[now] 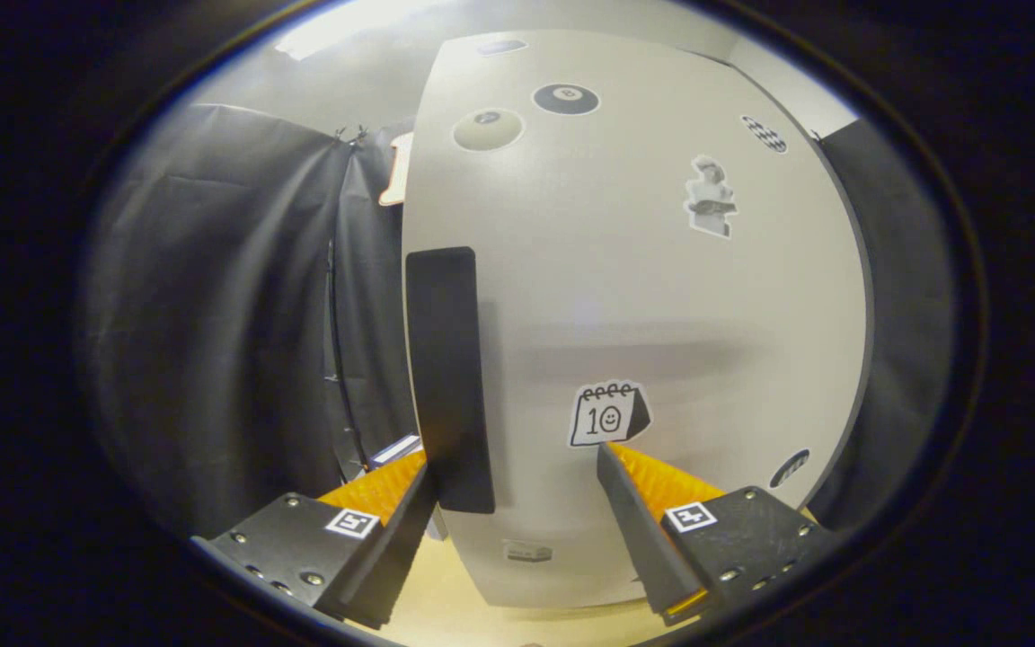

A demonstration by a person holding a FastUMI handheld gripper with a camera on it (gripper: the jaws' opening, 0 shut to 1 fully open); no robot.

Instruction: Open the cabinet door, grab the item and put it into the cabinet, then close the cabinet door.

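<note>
The cabinet door (643, 296) fills the space just ahead of the hand-held gripper (517, 476), a pale panel dotted with stickers and standing on the tabletop (446, 602). The hand-held gripper is spread wide, pinching nothing. Its left finger (392, 490) sits right by the lower end of the dark upright handle (447, 377), which runs down the door's left edge; its right finger (652, 485) reaches toward the door face below the calendar sticker (607, 413). The handle's lower end lies between the fingers, hard against the left one; whether either finger touches anything I cannot tell.

The door looks flush or nearly so, which would fit a door waiting to be pulled open as well as one just pushed to; the item is not something I can place from here.

Any work on this handle goes best with the fingers squared to the bar and centred on it, since a grip on its very end would likely slip. The hinge seems to be on the far right edge, so the pull or push should follow an arc, not a straight line.
</note>
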